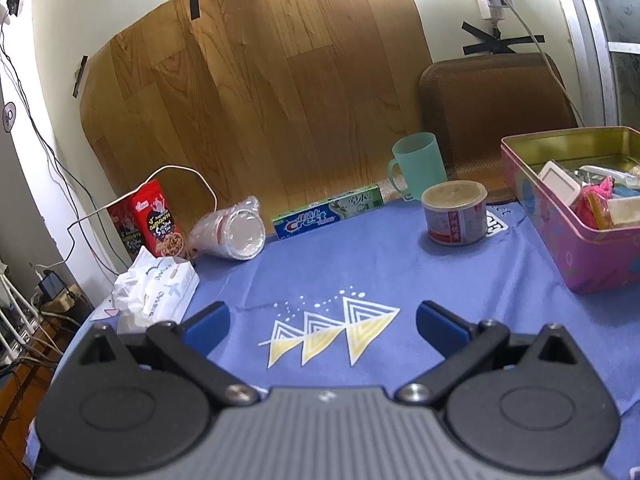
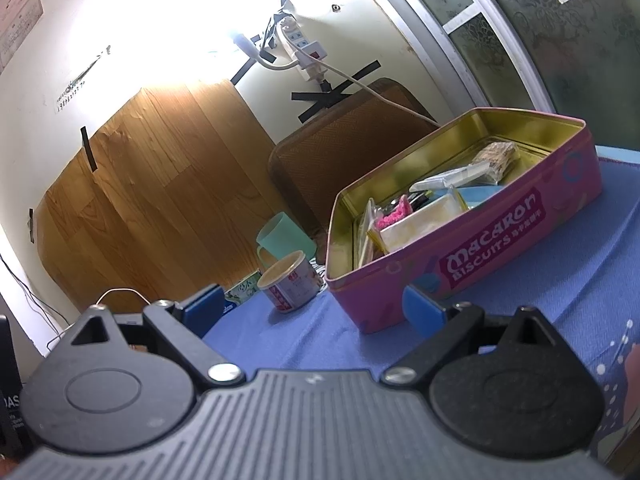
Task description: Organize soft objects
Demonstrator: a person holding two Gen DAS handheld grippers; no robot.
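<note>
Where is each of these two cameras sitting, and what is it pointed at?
Left wrist: rides the left gripper, facing across the blue cloth toward the tissue pack and toothpaste box; its own open fingers show.
Right wrist: rides the right gripper, open, facing the pink tin.
Shared: pink tin, green mug, small tub.

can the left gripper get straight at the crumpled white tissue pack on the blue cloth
Probably yes: the left gripper is open and empty, and the crumpled white tissue pack lies just ahead to its left with only bare blue cloth between.
</note>
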